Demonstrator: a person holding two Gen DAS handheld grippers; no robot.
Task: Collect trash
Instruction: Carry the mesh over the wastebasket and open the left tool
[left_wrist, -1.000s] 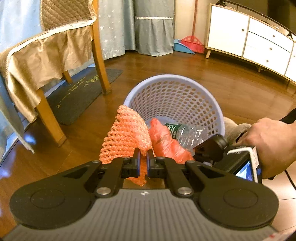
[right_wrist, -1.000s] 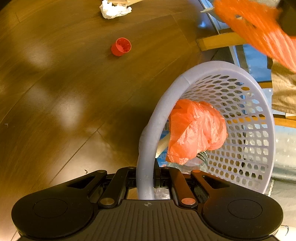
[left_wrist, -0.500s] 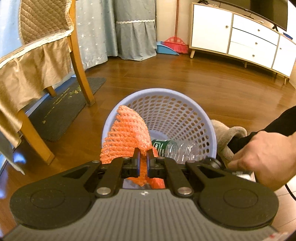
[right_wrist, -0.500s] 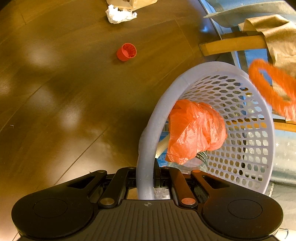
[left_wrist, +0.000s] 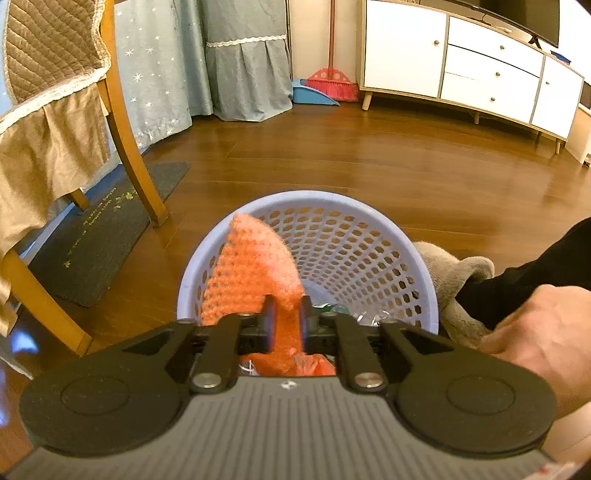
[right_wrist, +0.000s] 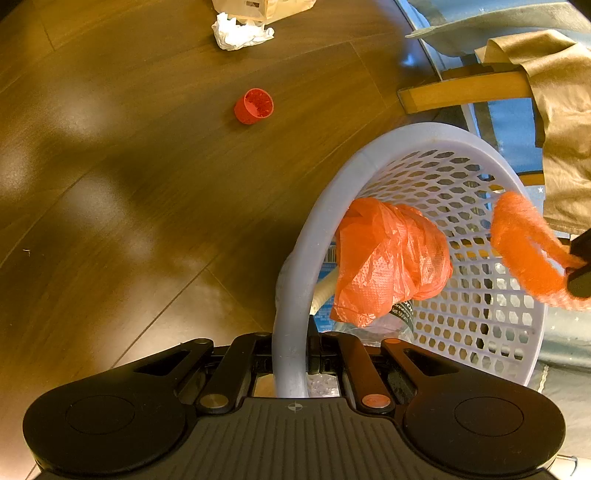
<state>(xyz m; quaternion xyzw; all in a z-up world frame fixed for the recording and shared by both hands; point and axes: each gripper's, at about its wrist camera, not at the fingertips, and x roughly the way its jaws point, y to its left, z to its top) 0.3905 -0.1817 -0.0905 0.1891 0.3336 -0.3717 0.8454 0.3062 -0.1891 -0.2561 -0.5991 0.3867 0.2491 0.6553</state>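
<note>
Open wood floor (left_wrist: 332, 155) lay beyond the lavender mesh wastebasket (left_wrist: 369, 206); a chair leg (left_wrist: 129, 147) and dark doormat (left_wrist: 107, 229) stood close on the basket's left in the left wrist view, a white sideboard (left_wrist: 461, 74) well apart at the far wall. A grey plush slipper (left_wrist: 454, 280) sat just beside the basket's right wall.

The left tool (left_wrist: 286, 325) pointed steeply down over the basket's near rim. The right hand (left_wrist: 535, 339), in a dark sleeve (left_wrist: 524, 280), was low at the basket's right side.

Left tool: jaws had just been opening; they stood partly apart, with the orange foam fruit net (left_wrist: 251, 269) between them over the basket mouth. Whether the pads touched the net could not be told; the net looked blurred.

Right tool (right_wrist: 291, 365): clenched on the basket's rim, the wall running up from between its fingers.

Inside the basket: a crumpled orange plastic bag (right_wrist: 388, 258) on top of a clear plastic bottle (right_wrist: 384, 325). On the floor, well apart from the basket: a red cap (right_wrist: 254, 106), a crumpled white tissue (right_wrist: 240, 33) and, touching it, a torn paper bag (right_wrist: 266, 7) at the picture's edge.
</note>
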